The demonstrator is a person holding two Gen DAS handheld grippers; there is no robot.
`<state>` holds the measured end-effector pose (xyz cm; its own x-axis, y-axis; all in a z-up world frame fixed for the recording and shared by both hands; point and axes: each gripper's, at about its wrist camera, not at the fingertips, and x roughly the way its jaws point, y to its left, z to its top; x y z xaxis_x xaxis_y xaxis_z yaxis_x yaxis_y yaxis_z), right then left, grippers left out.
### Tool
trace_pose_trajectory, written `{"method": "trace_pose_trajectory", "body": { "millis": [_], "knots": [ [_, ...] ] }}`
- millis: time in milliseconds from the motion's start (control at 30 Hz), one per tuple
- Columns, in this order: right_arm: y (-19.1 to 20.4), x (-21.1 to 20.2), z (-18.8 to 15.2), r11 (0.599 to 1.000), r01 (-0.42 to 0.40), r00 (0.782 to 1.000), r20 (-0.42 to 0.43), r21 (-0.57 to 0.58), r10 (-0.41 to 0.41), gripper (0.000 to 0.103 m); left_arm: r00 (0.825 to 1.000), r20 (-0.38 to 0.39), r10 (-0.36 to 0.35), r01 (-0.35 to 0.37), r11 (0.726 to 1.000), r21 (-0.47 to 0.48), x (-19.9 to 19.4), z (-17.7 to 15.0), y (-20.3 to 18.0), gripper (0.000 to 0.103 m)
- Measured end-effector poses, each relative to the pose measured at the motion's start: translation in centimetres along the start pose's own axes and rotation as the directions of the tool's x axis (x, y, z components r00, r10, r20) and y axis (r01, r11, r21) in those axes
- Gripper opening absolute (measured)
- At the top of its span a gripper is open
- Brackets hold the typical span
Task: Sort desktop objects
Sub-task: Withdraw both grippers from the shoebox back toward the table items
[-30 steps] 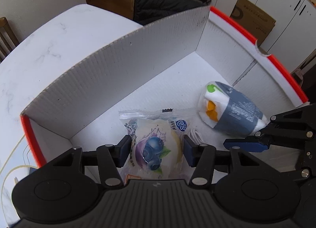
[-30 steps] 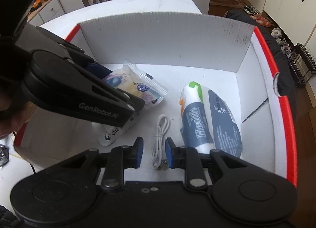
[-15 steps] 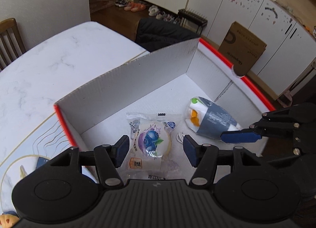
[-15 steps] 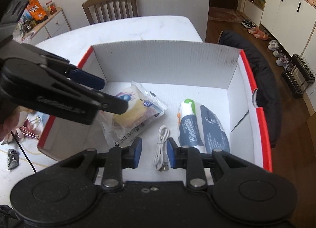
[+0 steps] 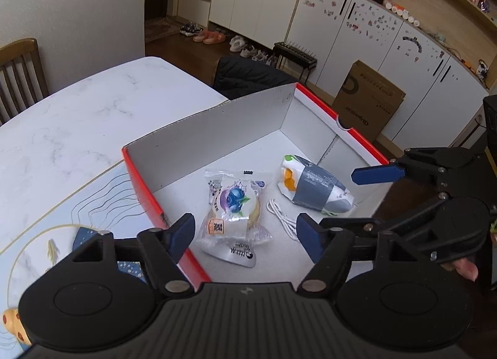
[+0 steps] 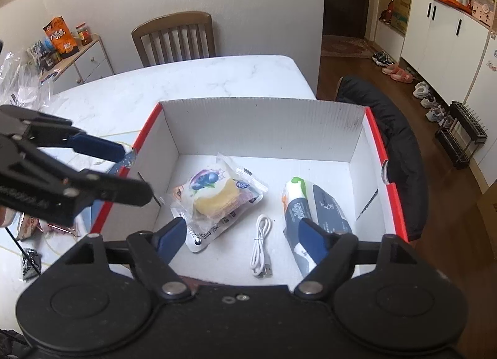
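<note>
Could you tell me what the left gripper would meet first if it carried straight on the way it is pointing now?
Most likely the blueberry snack packet on the floor of the red-edged box: it lies between and just ahead of the left gripper, whose jaws, just opening, hold nothing. Depth is uncertain.

Both views are evenly lit by soft, cool daylight, without hard shadows. The white box (image 6: 264,116) interior looks bright but not glaring. Fisheye distortion bends walls and cabinets strongly near the edges. In the right wrist view the left gripper (image 6: 130,172) is slightly blurred.
</note>
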<state>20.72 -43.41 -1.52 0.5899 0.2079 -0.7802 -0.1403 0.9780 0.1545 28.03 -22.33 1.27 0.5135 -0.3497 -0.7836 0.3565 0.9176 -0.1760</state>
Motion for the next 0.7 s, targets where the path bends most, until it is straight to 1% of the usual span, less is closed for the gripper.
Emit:
{"method": "trace_pose_trajectory", "body": {
  "millis": [67, 133, 367, 400, 500, 700],
  "knots": [
    [0.3, -0.2, -0.1, 1.000, 0.006, 1.000, 0.005, 0.006, -0.006, 0.080, 1.000, 0.005, -0.005, 0.005, 1.000, -0.005, -0.6, -0.5, 0.3, 0.072],
    [0.6, -0.5, -0.3, 1.000, 0.012, 1.000, 0.009, 0.012, -0.012, 0.081, 1.000, 0.012, -0.009, 0.009, 1.000, -0.008, -1.2, -1.0, 0.5, 0.079],
    [2.8, -1.3, -0.8, 0.999, 0.022, 0.999, 0.031, 0.031, -0.023, 0.088, 0.999, 0.032, -0.018, 0.019, 1.000, -0.021, -3.7, -3.7, 1.7, 0.087],
    [3.2, -1.4, -0.9, 0.999, 0.022, 0.999, 0.033, 0.031, -0.023, 0.089, 0.999, 0.033, -0.018, 0.019, 0.999, -0.025, -4.1, -4.2, 2.0, 0.089],
    [4.7, -1.5, -1.1, 0.999, 0.024, 0.999, 0.036, 0.031, -0.025, 0.090, 0.999, 0.045, -0.007, 0.009, 0.999, -0.038, -5.2, -5.7, 3.3, 0.103],
    [8.4, -1.2, -1.2, 1.000, 0.004, 0.999, 0.032, 0.020, -0.005, 0.091, 0.999, 0.030, 0.027, -0.025, 0.996, -0.082, -7.6, -9.3, 6.5, 0.103]
  ]
}}
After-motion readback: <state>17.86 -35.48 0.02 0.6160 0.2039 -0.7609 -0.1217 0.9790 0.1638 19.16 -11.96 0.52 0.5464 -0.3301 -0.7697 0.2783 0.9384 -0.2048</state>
